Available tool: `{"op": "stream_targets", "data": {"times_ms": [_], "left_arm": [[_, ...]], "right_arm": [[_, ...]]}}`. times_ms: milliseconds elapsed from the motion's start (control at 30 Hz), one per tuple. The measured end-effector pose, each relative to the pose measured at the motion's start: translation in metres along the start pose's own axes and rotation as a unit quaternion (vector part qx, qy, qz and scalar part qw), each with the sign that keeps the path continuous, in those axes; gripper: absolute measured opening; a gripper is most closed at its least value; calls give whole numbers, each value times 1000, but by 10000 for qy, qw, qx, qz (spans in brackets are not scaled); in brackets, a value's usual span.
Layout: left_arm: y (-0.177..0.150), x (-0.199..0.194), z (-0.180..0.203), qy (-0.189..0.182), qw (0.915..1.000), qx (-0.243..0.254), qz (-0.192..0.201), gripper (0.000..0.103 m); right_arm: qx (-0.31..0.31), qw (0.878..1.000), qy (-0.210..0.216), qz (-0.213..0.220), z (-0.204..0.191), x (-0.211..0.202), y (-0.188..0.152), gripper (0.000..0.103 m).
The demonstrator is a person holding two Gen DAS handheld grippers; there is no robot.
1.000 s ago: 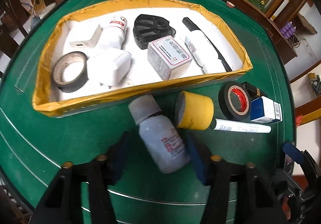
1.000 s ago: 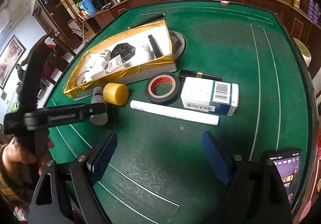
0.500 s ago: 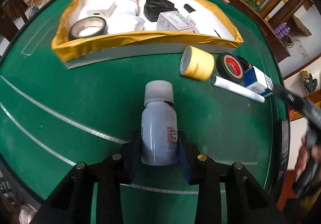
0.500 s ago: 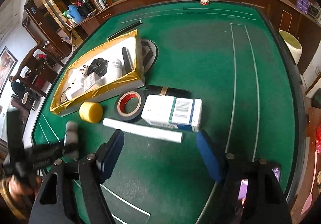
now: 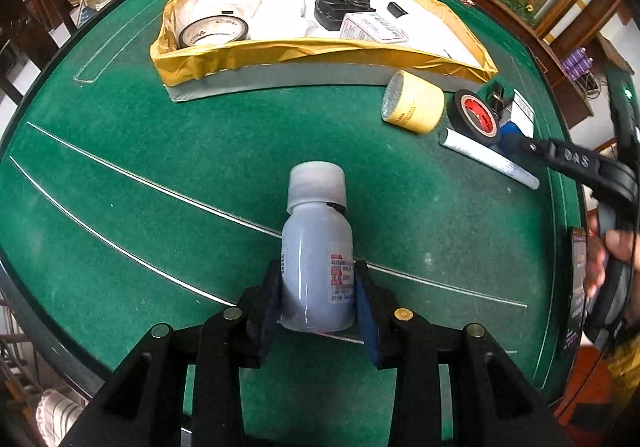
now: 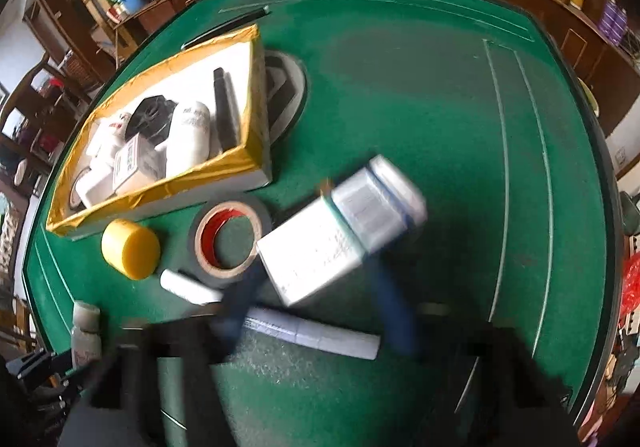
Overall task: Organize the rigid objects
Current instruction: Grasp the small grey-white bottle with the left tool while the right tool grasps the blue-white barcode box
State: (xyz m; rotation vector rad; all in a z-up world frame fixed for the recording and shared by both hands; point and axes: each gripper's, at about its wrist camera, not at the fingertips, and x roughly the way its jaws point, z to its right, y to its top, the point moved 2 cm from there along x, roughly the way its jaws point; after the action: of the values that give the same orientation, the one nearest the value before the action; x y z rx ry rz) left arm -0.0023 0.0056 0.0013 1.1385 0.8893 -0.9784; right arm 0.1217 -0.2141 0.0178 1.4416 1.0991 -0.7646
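Left wrist view: bottle [image 5: 316,263] clamped at its lower body between my left gripper [image 5: 318,301] pads, above the green table [image 5: 140,151]
Bottle axis: along the fingers, cap pointing away from me toward the yellow-lined box [image 5: 320,51]
Cut off: bottle base sits behind the fingers; my right gripper [image 5: 516,143] only partly in frame at right

Right wrist view: heavy blur
White carton [image 6: 340,243]: between my right gripper's blue pads, long axis running up and to the right
Right jaws: just been closing, narrow; pad contact unclear through blur
White tube [image 6: 312,333]: lies across under the fingers, partly covered
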Motion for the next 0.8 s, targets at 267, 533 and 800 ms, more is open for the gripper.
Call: {"op": "stream_targets", "data": {"times_ms": [267, 533, 800], "left_arm": [[15, 2, 5, 185, 9998, 117, 43, 41], [11, 5, 12, 266, 9991, 328, 54, 36], [17, 7, 10, 129, 9996, 227, 50, 36]], "right_arm": [[160, 9987, 470, 108, 14, -18, -8, 36], [603, 9962, 492, 385, 16, -30, 8, 59], [1117, 9936, -49, -135, 14, 5, 36, 47]]}}
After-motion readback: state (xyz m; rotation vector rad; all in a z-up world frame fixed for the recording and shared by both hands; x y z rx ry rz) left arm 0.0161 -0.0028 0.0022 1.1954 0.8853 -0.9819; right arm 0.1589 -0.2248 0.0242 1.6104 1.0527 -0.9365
